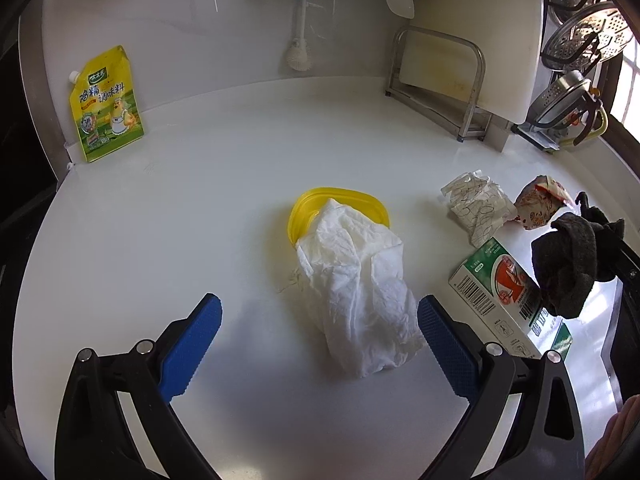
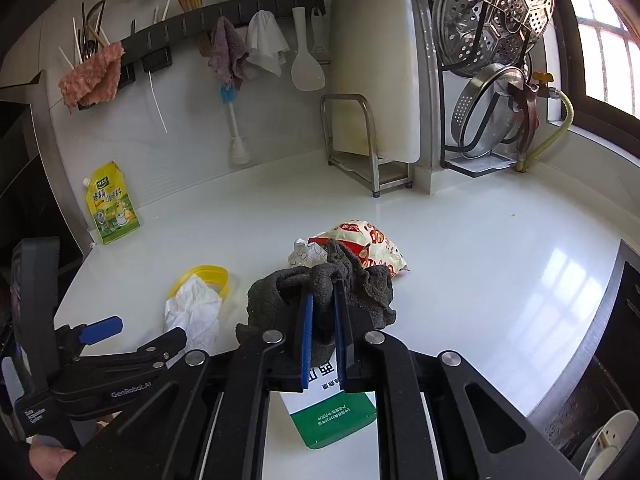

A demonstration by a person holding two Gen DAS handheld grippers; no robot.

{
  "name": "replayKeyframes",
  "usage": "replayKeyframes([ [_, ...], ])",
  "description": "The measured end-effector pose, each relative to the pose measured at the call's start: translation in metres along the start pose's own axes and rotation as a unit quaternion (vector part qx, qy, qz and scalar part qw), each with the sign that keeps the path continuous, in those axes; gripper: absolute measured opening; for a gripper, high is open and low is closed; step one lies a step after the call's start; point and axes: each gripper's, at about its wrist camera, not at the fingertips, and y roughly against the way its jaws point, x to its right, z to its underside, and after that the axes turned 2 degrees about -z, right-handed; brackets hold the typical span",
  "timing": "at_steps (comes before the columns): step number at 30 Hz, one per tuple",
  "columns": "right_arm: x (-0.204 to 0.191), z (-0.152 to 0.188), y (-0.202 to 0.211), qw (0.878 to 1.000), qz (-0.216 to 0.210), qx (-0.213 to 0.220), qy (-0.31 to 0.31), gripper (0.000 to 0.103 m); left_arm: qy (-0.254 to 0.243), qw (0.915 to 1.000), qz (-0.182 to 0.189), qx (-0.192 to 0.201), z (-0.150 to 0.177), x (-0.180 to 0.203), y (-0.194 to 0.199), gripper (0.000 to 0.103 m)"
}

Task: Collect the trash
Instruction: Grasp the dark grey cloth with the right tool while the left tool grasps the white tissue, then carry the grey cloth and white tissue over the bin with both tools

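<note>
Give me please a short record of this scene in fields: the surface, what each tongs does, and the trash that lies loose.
surface: white counter
right tongs: shut on a dark grey cloth, lifted above the green and white carton
left tongs: open, around the near end of the white tissue
under tissue: yellow lid
loose trash: scribbled paper, red-printed wrapper
at back: yellow seasoning pouch, upright

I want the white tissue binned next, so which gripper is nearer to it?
Left. The left gripper stands open with the white tissue between its fingers; the right gripper, off to the tissue's right, is shut on a dark cloth.
</note>
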Motion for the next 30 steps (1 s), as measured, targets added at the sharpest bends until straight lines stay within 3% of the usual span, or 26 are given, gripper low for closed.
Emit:
replayKeyframes([
  [4, 0.007, 0.002, 0.008, 1.000, -0.006, 0.003, -0.008, 0.009, 0.000, 0.9999, -0.010, -0.012, -0.005, 0.008, -0.011, 0.096],
  [6, 0.009, 0.004, 0.012, 1.000, -0.009, 0.006, -0.010, 0.009, -0.005, 0.9998, -0.009, -0.020, -0.005, 0.012, -0.015, 0.090],
  [7, 0.010, 0.004, 0.014, 1.000, -0.009, 0.008, -0.011, 0.009, -0.008, 0.9997, -0.007, -0.023, -0.004, 0.014, -0.016, 0.084],
  [8, 0.011, 0.005, 0.015, 1.000, -0.008, 0.009, -0.012, 0.009, -0.009, 0.9996, -0.005, -0.027, -0.004, 0.015, -0.017, 0.068],
  [10, 0.013, 0.005, 0.017, 1.000, -0.007, 0.010, -0.013, 0.009, -0.007, 0.9993, 0.006, -0.035, -0.002, 0.014, -0.020, 0.053],
  [11, 0.014, 0.006, 0.017, 1.000, -0.008, 0.009, -0.013, 0.009, -0.004, 0.9992, 0.012, -0.037, -0.001, 0.013, -0.020, 0.039],
  [14, 0.017, 0.008, 0.019, 1.000, -0.010, 0.008, -0.016, 0.009, 0.001, 0.9991, 0.025, -0.033, 0.002, 0.009, -0.015, 0.022],
  [30, 0.018, -0.007, 0.065, 0.999, -0.016, 0.037, -0.027, 0.009, -0.012, 0.9983, 0.052, 0.023, -0.002, 0.001, 0.049, 0.017],
])
